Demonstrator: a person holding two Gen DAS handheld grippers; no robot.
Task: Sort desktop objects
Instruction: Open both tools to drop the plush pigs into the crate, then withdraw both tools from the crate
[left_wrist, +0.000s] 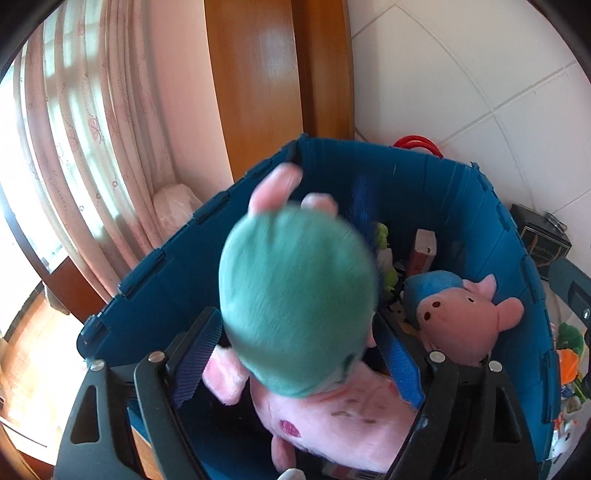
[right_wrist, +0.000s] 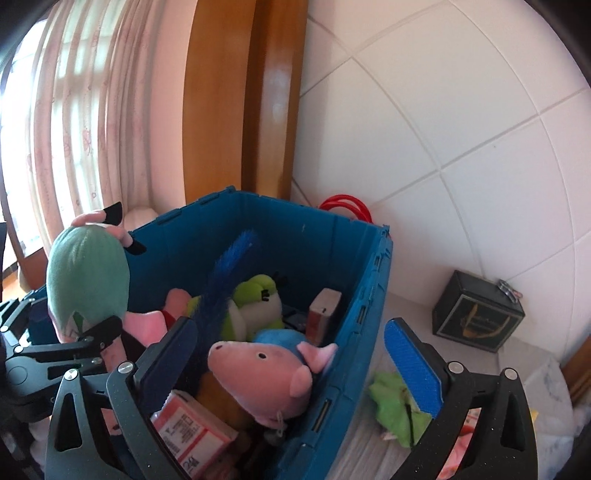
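Left wrist view shows my left hand-held gripper (left_wrist: 299, 354) closed around a pink plush pig in a green dress (left_wrist: 295, 310), gripping it about the middle, with the dress filling the centre of the frame and the pink legs pointing up toward the top. The toy hangs over the open blue bin (left_wrist: 517, 236), inside its rim, so I judge I am carrying it there to drop it with the other toys. It is blurred, so finer detail is hard to tell.

Down in the bin at centre right lies a second pig with a blue body (left_wrist: 461, 314), and behind it a small red and white box (left_wrist: 423, 251) stands on end.

From the right wrist view, my right hand-held gripper (right_wrist: 295, 365) is spread wide and holds nothing; one finger sits inside the bin, the other outside past its wall, over the counter (right_wrist: 369, 446). A green frog toy (right_wrist: 258, 302) and a blue feathery thing (right_wrist: 229, 266) lie among the sorted toys. Outside, at lower right, a crumpled green plush item (right_wrist: 391, 406) rests on the counter, probably next for sorting. A dark box (right_wrist: 476, 314) stands near the tiled wall.
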